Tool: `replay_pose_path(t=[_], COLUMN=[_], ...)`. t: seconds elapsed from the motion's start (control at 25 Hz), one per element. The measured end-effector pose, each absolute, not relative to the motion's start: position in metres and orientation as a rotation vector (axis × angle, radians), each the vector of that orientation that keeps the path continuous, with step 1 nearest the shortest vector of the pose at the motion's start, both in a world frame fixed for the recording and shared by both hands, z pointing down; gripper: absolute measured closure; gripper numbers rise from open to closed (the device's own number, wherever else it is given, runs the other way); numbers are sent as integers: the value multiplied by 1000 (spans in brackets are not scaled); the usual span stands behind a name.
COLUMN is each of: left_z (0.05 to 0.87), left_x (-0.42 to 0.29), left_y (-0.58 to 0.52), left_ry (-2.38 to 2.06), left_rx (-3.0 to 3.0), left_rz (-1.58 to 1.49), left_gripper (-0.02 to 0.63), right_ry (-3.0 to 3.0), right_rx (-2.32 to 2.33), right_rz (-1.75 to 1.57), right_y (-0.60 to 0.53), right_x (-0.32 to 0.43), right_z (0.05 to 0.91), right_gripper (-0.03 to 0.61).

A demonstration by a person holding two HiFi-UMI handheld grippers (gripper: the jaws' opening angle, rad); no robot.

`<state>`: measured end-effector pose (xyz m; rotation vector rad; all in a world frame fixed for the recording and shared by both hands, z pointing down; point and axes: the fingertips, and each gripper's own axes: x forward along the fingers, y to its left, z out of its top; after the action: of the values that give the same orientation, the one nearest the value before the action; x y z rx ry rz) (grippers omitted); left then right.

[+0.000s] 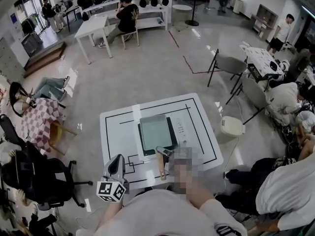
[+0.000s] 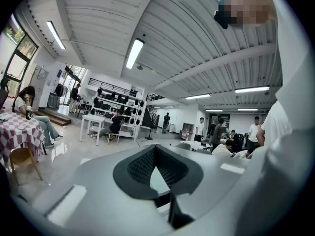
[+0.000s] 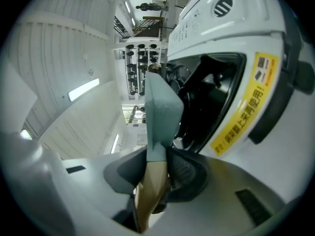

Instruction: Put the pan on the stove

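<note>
Right gripper [image 3: 158,157] is clamped on the pan's wooden handle [image 3: 149,195], right where it meets the grey ferrule. Left gripper [image 2: 155,167] is closed on nothing with its tips meeting, and it hangs by the near-left edge of the table. The square grey pan [image 1: 156,132] is over the black glass of the induction stove [image 1: 183,128], handle toward the person. No view shows whether the base is down on the glass or just above it. Risks, my read: the grip is at one end of a long handle, so the pan body can droop or twist in the jaws if the smooth wood slips. A tilted touchdown would put an edge on the glass and make the pan knock or skate. Letting go before the base sits flat could tip it or slide it toward the control strip. View differences: the right gripper view is rolled on its side. It shows the grip itself, the pan edge-on beside the glass, and the stove's yellow warning label [image 3: 246,104]. The head view shows none of that, since a mosaic patch covers that gripper. It does give the plan layout: pan centred on the stove, stove on the white table [image 1: 206,151]. The left gripper view adds only the room: people at far desks and ceiling lights.
</note>
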<state>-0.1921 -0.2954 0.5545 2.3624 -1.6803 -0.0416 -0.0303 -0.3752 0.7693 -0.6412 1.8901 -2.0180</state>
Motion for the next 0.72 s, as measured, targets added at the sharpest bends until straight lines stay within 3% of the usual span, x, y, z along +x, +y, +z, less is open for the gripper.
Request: replay_pose_path(t=[0.52, 0.72], left_z=[553, 554], left_x=[-191, -187], left_y=[-298, -299], left_ry=[-1667, -1655], left_rx=[2368, 2376], left_rz=[-40, -46], left_gripper=[604, 604], right_ry=[1991, 2032], right_rx=[-742, -781], right_rz=[-2014, -1983], right_y=[-382, -383], right_x=[-36, -26], right_z=[765, 756], right_gripper=[445, 353])
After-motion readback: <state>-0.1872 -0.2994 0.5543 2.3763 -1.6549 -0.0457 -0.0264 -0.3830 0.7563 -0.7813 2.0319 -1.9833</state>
